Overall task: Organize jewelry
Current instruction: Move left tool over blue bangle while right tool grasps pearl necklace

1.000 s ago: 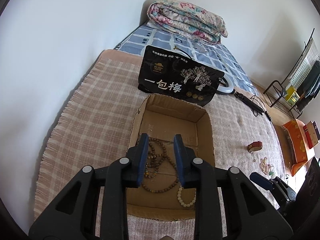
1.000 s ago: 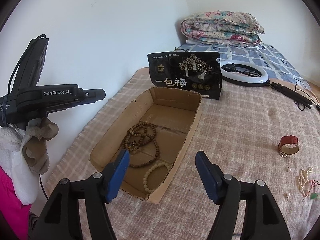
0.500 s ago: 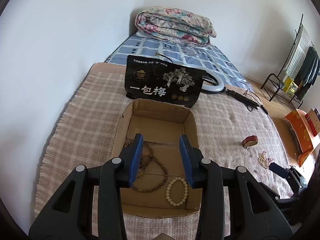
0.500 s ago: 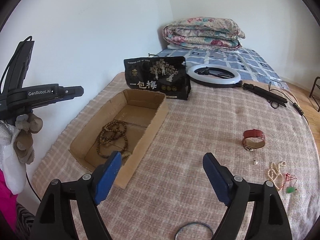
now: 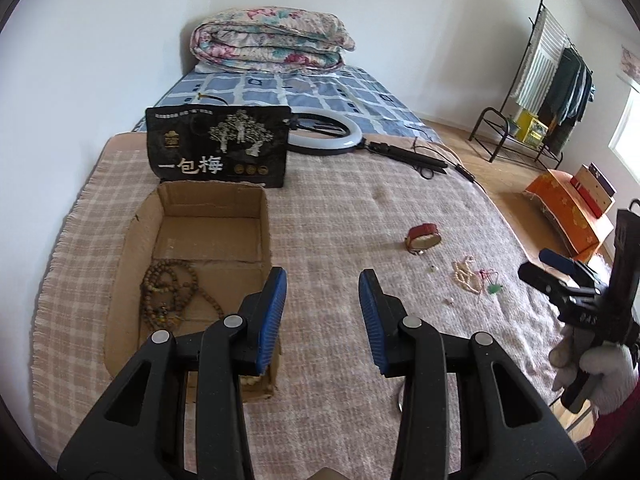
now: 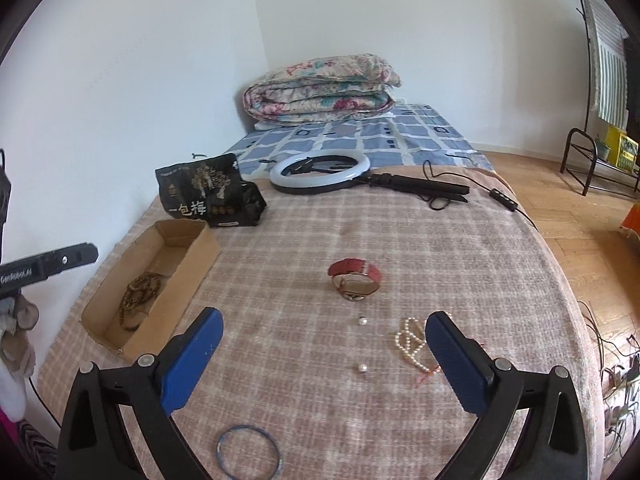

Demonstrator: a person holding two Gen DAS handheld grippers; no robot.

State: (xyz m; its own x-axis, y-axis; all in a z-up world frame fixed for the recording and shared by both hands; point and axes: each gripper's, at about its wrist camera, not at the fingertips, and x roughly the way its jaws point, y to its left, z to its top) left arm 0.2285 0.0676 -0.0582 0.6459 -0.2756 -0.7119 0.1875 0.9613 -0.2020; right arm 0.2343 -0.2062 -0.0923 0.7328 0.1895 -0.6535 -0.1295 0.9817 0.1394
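A shallow cardboard box [image 5: 132, 248] [image 6: 200, 256] lies on the plaid blanket and holds a brown bead necklace [image 5: 170, 292] [image 6: 138, 298] and a pale bead bracelet, mostly hidden. A red-strap watch [image 6: 354, 278] [image 5: 424, 236], a pearl strand [image 6: 410, 340] [image 5: 466, 274], two loose pearls [image 6: 362, 321] and a blue ring [image 6: 248, 450] lie on the blanket. My left gripper [image 5: 322, 312] is open and empty, right of the box. My right gripper [image 6: 324, 356] is wide open and empty, above the loose pearls.
A black snack bag [image 5: 218, 148] stands behind the box. A ring light [image 6: 320, 172] with its cable lies further back, near a folded quilt [image 5: 272, 42]. The blanket's right edge drops to a wooden floor [image 6: 580, 208].
Both grippers have swung right, away from the box toward the loose jewelry. The left gripper has opened wider. The watch and pearls are now in front of the right gripper.
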